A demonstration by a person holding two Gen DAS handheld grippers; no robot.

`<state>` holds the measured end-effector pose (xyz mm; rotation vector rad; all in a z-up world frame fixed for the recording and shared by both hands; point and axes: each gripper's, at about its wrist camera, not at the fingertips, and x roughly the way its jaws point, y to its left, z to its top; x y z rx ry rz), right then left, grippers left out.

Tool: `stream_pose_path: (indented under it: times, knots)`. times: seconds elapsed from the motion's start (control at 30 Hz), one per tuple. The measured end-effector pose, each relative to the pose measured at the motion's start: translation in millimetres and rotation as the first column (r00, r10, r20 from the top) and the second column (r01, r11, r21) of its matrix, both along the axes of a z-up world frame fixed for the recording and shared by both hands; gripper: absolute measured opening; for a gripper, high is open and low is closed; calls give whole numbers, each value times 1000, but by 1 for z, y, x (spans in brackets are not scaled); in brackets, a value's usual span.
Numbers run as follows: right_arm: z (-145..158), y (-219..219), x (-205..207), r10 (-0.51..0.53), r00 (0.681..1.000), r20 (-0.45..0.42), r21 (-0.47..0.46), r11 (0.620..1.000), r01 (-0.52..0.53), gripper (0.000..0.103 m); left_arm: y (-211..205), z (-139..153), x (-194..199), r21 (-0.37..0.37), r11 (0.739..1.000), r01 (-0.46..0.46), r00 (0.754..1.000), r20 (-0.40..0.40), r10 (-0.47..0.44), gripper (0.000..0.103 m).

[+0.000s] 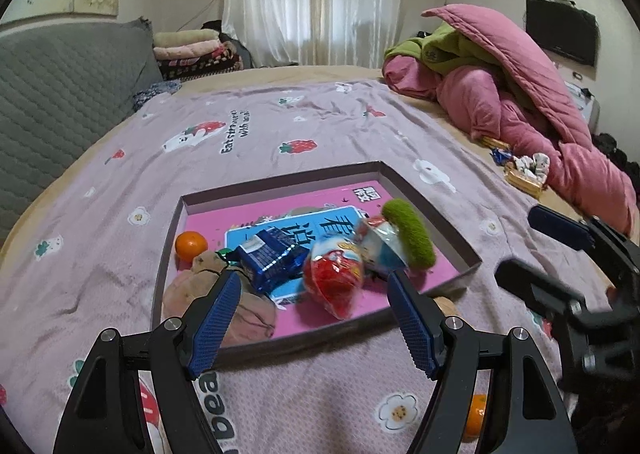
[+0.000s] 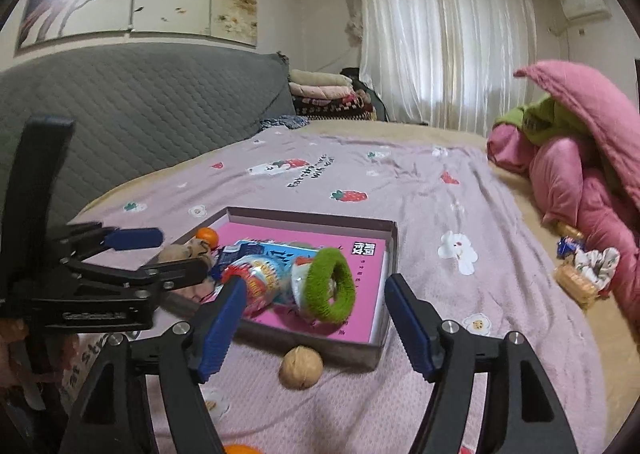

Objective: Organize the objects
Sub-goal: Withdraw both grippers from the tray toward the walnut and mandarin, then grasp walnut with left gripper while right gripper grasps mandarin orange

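Both grippers, left (image 1: 314, 312) and right (image 2: 316, 316), hang spread wide and empty near the box (image 2: 384, 338). Walnut (image 2: 301, 367) sits on the blanket just outside its front wall; probably rolls off if nudged.

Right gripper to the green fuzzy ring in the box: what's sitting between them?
In the right wrist view, between the right gripper and the green fuzzy ring stand the box's near wall and, just outside it on the blanket, a walnut.

Box (image 2: 384, 228) crowded: ring (image 2: 330, 284), packets (image 1: 272, 260) heaped centre. Bare floor at far corner. Walnut (image 2: 301, 367) blocks near wall, seemingly touching.
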<state>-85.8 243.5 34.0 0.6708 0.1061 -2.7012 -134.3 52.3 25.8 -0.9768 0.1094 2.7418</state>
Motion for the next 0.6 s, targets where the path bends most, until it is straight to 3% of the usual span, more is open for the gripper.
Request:
stream_pose_path:
  times: [0.27, 0.6]
  knots:
    - [-19, -2, 38, 25, 997, 67, 46, 999, -28, 71, 18, -1, 12, -4, 999, 45, 999, 10, -45, 77]
    - [-37, 5, 55, 27, 988, 151, 24, 999, -31, 71, 52, -20, 21, -27, 990, 136, 989, 61, -135, 77]
